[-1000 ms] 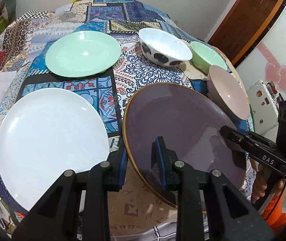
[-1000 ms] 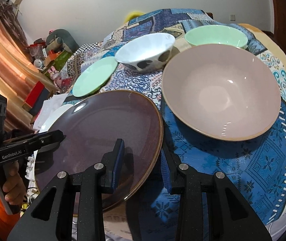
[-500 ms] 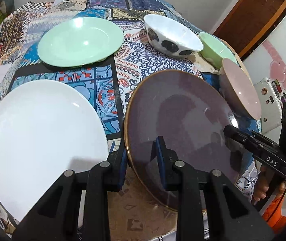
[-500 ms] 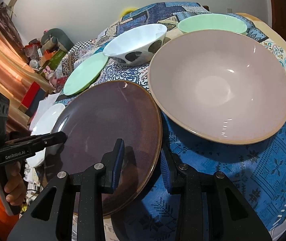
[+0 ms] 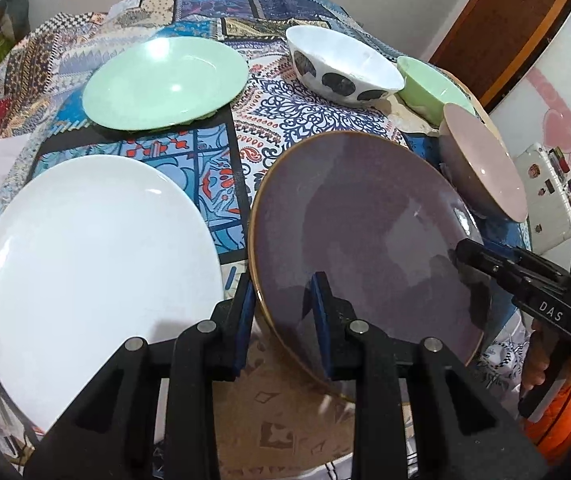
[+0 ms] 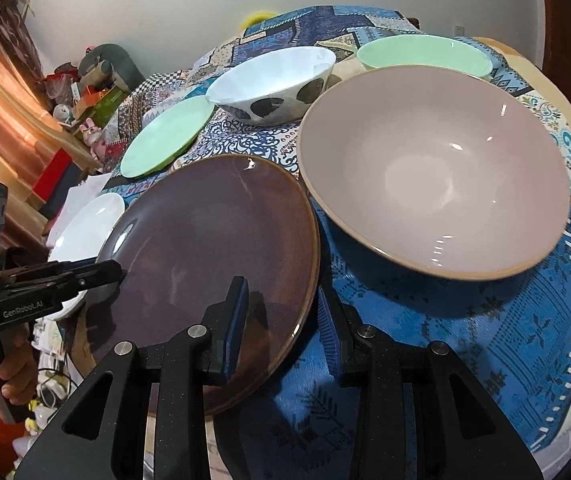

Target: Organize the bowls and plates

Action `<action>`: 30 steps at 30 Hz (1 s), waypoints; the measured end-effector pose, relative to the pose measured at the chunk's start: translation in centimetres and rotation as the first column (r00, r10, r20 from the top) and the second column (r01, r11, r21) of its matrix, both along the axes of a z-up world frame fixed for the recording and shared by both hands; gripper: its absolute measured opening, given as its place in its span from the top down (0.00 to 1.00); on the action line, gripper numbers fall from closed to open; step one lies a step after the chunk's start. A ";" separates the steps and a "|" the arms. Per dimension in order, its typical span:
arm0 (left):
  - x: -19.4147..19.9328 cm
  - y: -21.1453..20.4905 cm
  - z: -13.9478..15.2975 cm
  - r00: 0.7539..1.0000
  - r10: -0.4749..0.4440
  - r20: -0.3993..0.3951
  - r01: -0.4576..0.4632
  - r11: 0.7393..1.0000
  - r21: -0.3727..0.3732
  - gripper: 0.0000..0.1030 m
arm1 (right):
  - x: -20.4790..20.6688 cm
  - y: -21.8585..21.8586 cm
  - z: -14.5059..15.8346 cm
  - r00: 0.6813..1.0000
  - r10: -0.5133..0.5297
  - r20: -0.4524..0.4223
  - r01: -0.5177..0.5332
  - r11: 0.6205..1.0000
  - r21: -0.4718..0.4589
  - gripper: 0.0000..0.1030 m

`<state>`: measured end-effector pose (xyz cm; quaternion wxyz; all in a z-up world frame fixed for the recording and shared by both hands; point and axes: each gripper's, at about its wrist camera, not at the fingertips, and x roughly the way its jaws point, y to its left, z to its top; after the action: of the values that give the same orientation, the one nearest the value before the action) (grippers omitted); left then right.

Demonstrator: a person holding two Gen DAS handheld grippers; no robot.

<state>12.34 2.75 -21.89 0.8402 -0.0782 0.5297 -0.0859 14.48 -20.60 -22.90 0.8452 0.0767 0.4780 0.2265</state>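
- Status: nothing stacked yet, as far as I can see. Every plate and bowl sits on its own on the patterned blue tablecloth (image 5: 221,184); only the round dark purple glazed plate with a tan rim (image 5: 365,236) is in hand. All the sorting is still to do.
- Landmark is the purple plate. Left of it, just beside: large round white plate (image 5: 93,260).
- Beyond it, to the left: round mint-green plate (image 5: 165,82).
- Beyond it: white bowl with dark spots (image 5: 341,66), small mint-green bowl (image 5: 429,90) further right.
- Right of it, just beside: wide pale pink bowl with a tan rim (image 6: 433,172).
- My left gripper (image 5: 281,300) is clamped on the plate's near-left rim, one pad over, one under.
- My right gripper (image 6: 281,312) straddles the near-right rim the same way, closed on it.
- Plate looks tilted and off the cloth, carried on both grips; I judge the white plate the likely stack base.
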 end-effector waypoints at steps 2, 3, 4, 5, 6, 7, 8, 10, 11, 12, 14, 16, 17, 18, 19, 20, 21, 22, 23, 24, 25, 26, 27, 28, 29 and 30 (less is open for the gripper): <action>-0.4 0.1 0.5 1.000 0.008 0.019 -0.008 1.000 0.013 0.74 | -0.2 -0.2 0.2 1.000 -0.012 0.002 0.012 1.000 -0.010 0.69; -0.7 0.3 0.8 0.999 0.013 0.029 -0.014 1.000 0.022 0.73 | -0.3 -0.4 0.4 1.000 -0.016 0.003 0.016 1.000 -0.017 0.69; -0.9 0.4 1.0 0.999 0.018 0.033 -0.019 0.999 0.029 0.73 | -0.5 -0.5 0.5 1.000 -0.020 0.005 0.021 0.999 -0.026 0.69; -1.2 0.6 1.3 0.999 0.024 0.038 -0.025 0.999 0.032 0.73 | -0.6 -0.6 0.7 1.000 -0.022 0.007 0.022 0.999 -0.030 0.68; -1.4 0.8 1.5 0.999 0.028 0.044 -0.029 0.999 0.031 0.72 | -0.7 -0.6 0.8 1.000 -0.023 0.009 0.023 0.999 -0.031 0.68; -1.7 1.0 1.8 0.998 0.030 0.051 -0.032 0.999 0.031 0.71 | -0.9 -0.7 1.1 1.000 -0.023 0.014 0.024 0.999 -0.034 0.68; -2.0 1.2 2.2 0.997 0.035 0.064 -0.037 0.999 0.033 0.69 | -1.0 -0.7 1.2 1.000 -0.023 0.019 0.023 0.999 -0.035 0.68; -2.7 1.7 3.0 0.995 0.049 0.093 -0.053 0.998 0.041 0.63 | -1.2 -0.6 1.9 0.999 -0.018 0.035 0.019 0.999 -0.035 0.67; -3.3 2.1 3.6 0.991 0.060 0.118 -0.065 0.997 0.045 0.59 | -1.4 -0.3 2.1 0.999 -0.017 0.043 0.019 0.999 -0.034 0.67; -3.5 2.2 4.0 0.989 0.066 0.132 -0.073 0.996 0.049 0.57 | -1.4 -0.1 2.5 0.999 -0.015 0.052 0.017 0.999 -0.032 0.67; -4.3 2.8 5.0 0.982 0.080 0.170 -0.091 0.994 0.055 0.50 | -1.5 0.3 3.3 0.997 -0.005 0.076 0.007 1.000 -0.026 0.64; -5.0 3.4 5.9 0.976 0.088 0.200 -0.102 0.993 0.062 0.43 | -1.6 1.0 4.1 0.994 0.005 0.106 -0.002 1.000 -0.024 0.58; -5.5 3.9 6.4 0.971 0.097 0.220 -0.114 0.991 0.069 0.38 | -1.7 1.3 4.5 0.992 0.014 0.125 -0.011 1.000 -0.024 0.55; -5.8 4.2 6.8 0.968 0.102 0.230 -0.121 0.990 0.071 0.35 | -1.8 1.7 4.9 0.990 0.024 0.138 -0.020 0.999 -0.026 0.51; -6.2 4.6 7.1 0.965 0.106 0.241 -0.126 0.990 0.068 0.31 | -1.8 2.3 5.3 0.987 0.038 0.154 -0.034 0.999 -0.030 0.48; -6.4 4.9 7.4 0.963 0.109 0.248 -0.128 0.990 0.063 0.25 | -1.9 2.7 5.5 0.985 0.045 0.165 -0.040 0.999 -0.032 0.41; -6.8 5.3 7.7 0.959 0.116 0.260 -0.136 0.989 0.059 0.22 | -2.0 3.1 5.8 0.983 0.054 0.177 -0.049 0.998 -0.032 0.35; -7.1 5.5 7.9 0.955 0.124 0.271 -0.145 0.988 0.060 0.18 | -2.0 3.7 6.0 0.980 0.066 0.188 -0.061 0.998 -0.031 0.34; -7.5 5.9 8.2 0.948 0.135 0.287 -0.159 0.985 0.062 0.15 | -2.0 4.2 6.2 0.977 0.080 0.196 -0.075 0.997 -0.034 0.33; -7.9 6.3 8.4 0.942 0.142 0.303 -0.170 0.983 0.068 0.13 | -2.0 4.9 6.4 0.975 0.095 0.202 -0.089 0.995 -0.040 0.32; -8.2 6.5 8.6 0.937 0.146 0.316 -0.179 0.981 0.076 0.11 | -2.0 5.6 6.5 0.972 0.109 0.207 -0.102 0.994 -0.047 0.31; -8.5 6.8 8.7 0.933 0.150 0.328 -0.188 0.978 0.086 0.11 | -2.0 6.3 6.6 0.970 0.121 0.210 -0.113 0.992 -0.052 0.30; -8.7 7.2 8.7 0.929 0.154 0.335 -0.198 0.975 0.100 0.11 | -1.9 6.8 6.6 0.968 0.132 0.212 -0.124 0.991 -0.054 0.30; -8.9 7.4 8.8 0.928 0.156 0.339 -0.202 0.973 0.107 0.11 | -1.8 7.5 6.7 0.966 0.148 0.212 -0.140 0.989 -0.053 0.30; -9.1 8.0 8.7 0.927 0.163 0.338 -0.211 0.971 0.111 0.11 | -1.6 8.2 6.7 0.964 0.163 0.210 -0.155 0.986 -0.054 0.30; -9.2 8.3 8.6 0.926 0.172 0.335 -0.220 0.969 0.110 0.11 | -1.4 8.9 6.7 0.962 0.177 0.209 -0.169 0.984 -0.055 0.30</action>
<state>3.16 11.07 -13.30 0.9233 -0.0541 0.3794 0.0258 13.10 -11.68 -16.17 0.8697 -0.0054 0.3939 0.2974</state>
